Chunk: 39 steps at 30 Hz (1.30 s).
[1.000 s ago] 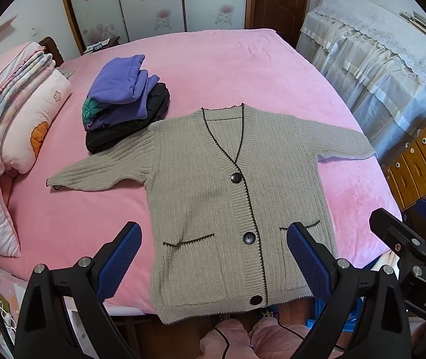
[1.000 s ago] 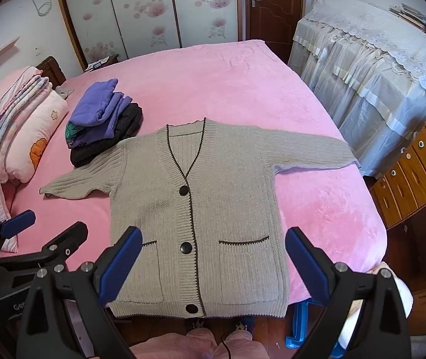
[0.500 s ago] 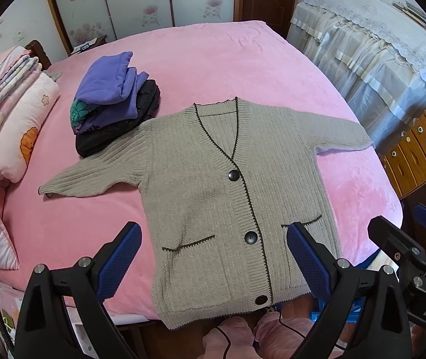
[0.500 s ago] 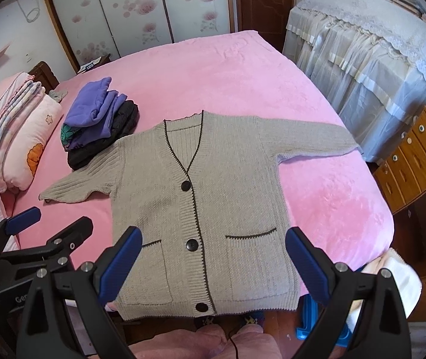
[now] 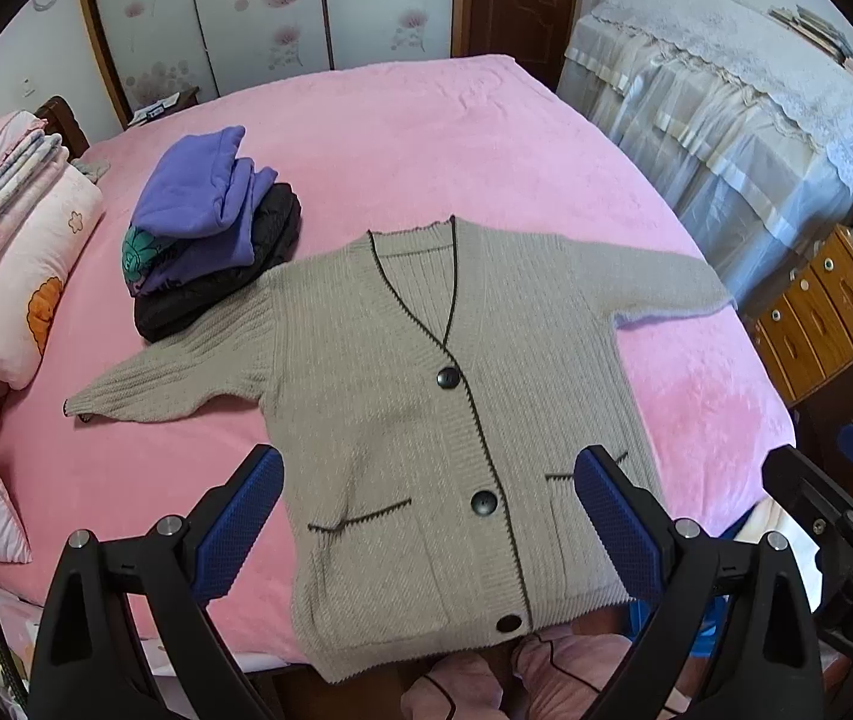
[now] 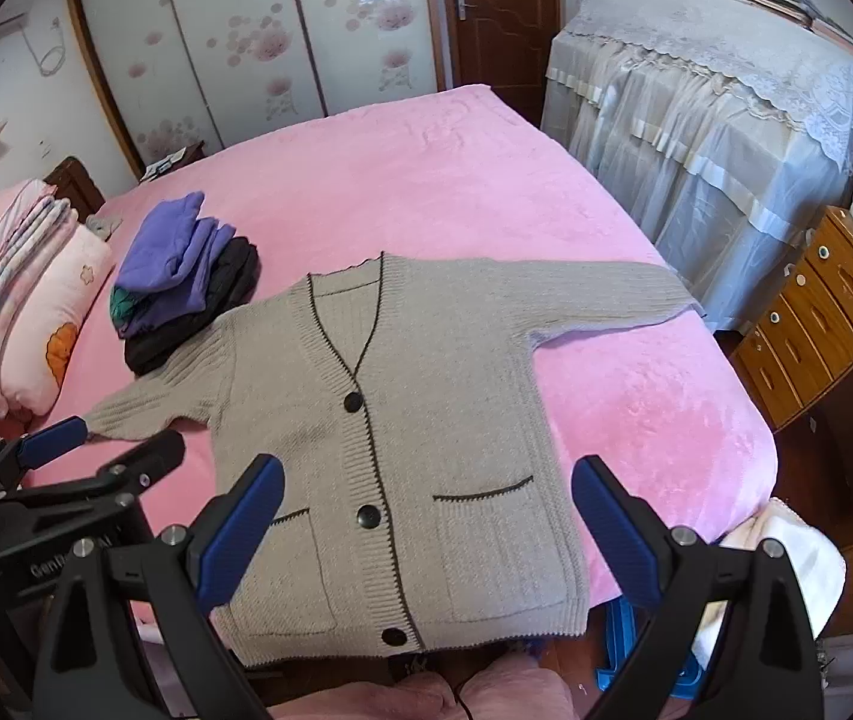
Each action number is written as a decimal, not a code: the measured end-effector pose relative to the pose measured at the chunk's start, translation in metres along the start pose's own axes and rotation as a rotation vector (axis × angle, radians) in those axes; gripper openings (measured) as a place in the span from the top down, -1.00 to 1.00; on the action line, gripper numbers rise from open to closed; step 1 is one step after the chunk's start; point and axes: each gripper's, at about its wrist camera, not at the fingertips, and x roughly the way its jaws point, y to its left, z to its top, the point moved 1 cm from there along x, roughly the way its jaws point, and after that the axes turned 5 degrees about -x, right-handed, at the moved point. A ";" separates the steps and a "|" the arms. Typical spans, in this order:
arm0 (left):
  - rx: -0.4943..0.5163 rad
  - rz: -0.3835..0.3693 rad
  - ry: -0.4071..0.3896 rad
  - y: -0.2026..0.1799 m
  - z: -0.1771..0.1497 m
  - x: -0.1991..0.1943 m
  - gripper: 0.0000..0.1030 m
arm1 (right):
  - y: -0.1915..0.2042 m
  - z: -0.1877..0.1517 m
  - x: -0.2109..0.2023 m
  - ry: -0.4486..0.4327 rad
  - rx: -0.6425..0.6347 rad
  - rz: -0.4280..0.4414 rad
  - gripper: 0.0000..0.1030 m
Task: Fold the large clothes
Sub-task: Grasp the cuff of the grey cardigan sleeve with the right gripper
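Observation:
A grey knit cardigan [image 5: 402, 396] [image 6: 426, 414] with dark trim and three dark buttons lies flat, front up, on the pink bed [image 5: 426, 138] [image 6: 426, 180]. Both sleeves are spread sideways and its hem hangs over the near edge. My left gripper [image 5: 426, 516] hovers open above the cardigan's lower half, holding nothing. My right gripper [image 6: 426, 516] is open too, over the hem and pockets. In the right wrist view the left gripper [image 6: 66, 456] shows at the left; in the left wrist view the right gripper [image 5: 834, 480] shows at the right.
A stack of folded purple and black clothes [image 5: 204, 240] [image 6: 180, 282] sits by the cardigan's left shoulder. Pillows and folded quilts [image 5: 12, 240] line the bed's left side. A lace-covered piece of furniture [image 6: 714, 120] and a wooden drawer chest [image 6: 834, 324] stand to the right.
Both grippers have drifted forward and slightly up over the bed, so the cardigan sits lower and nearer in both views. The cardigan itself has not moved, and both grippers have stayed open.

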 end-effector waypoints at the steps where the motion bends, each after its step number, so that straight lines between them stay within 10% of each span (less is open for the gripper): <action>1: -0.003 0.005 -0.009 -0.003 0.003 0.000 -0.89 | -0.004 0.002 0.000 -0.004 0.006 -0.001 -0.89; 20: 0.075 -0.069 -0.069 -0.151 0.085 0.034 -0.89 | -0.143 0.083 0.055 -0.066 0.030 0.144 -0.89; 25: 0.013 -0.188 0.037 -0.213 0.119 0.092 -0.89 | -0.209 0.101 0.101 -0.028 0.083 0.118 -0.88; 39: 0.077 -0.090 0.006 -0.354 0.167 0.257 -0.89 | -0.411 0.101 0.293 0.144 0.376 0.101 -0.25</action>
